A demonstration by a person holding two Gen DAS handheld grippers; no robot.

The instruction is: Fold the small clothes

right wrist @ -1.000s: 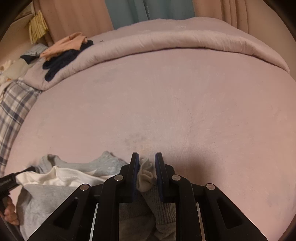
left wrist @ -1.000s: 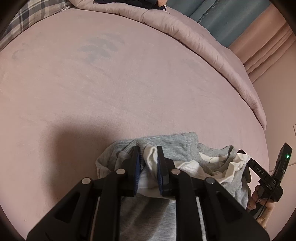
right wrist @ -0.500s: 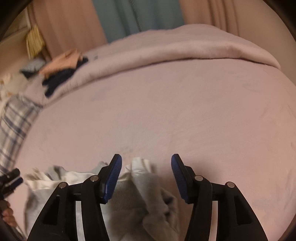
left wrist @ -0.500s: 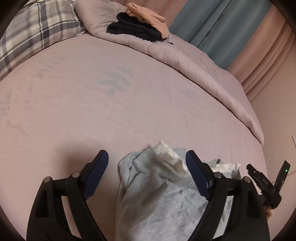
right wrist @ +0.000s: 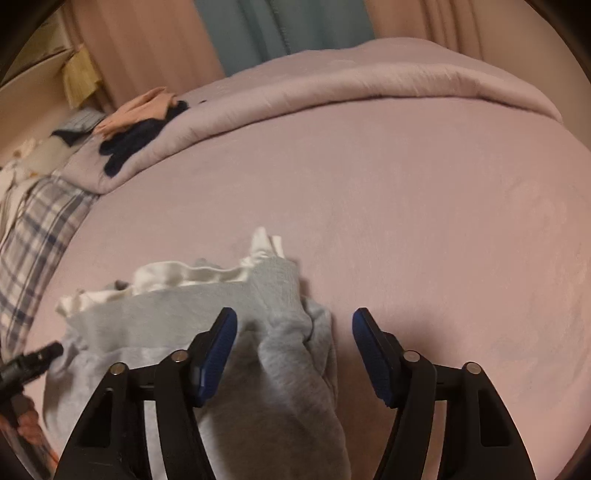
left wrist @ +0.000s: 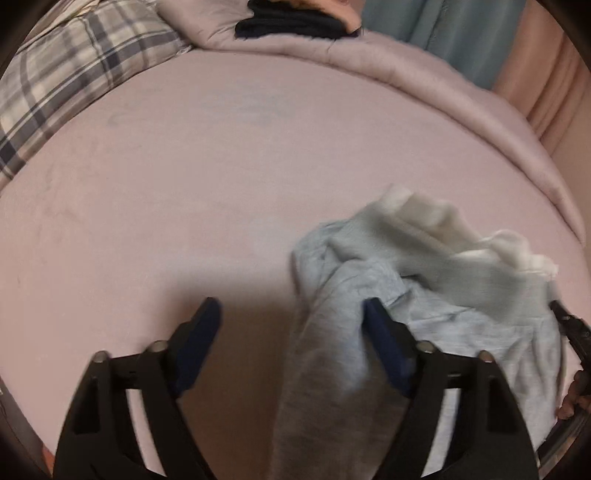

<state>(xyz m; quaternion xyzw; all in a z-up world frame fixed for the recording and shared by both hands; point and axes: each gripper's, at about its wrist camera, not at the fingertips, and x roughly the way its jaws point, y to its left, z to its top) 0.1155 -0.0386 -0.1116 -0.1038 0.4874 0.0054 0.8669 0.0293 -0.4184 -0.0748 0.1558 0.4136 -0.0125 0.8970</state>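
A small grey garment with a white lining (left wrist: 424, 266) lies bunched on the pink bed sheet (left wrist: 184, 184), at the near edge. My left gripper (left wrist: 291, 321) is open and empty, its right finger beside the garment's left fold. In the right wrist view the same garment (right wrist: 207, 310) lies low and left. My right gripper (right wrist: 294, 328) is open and empty above the garment's right end, whose grey fold lies between the fingers.
A rolled pink duvet (right wrist: 369, 85) runs along the far side of the bed. Dark and peach clothes (right wrist: 136, 125) lie on its left end. A plaid pillow (left wrist: 62, 85) sits at the left. Curtains (right wrist: 258, 33) hang behind.
Both grippers have opened and let go of the garment, which has dropped onto the sheet. Both have pulled back from it; the left one has also moved left.
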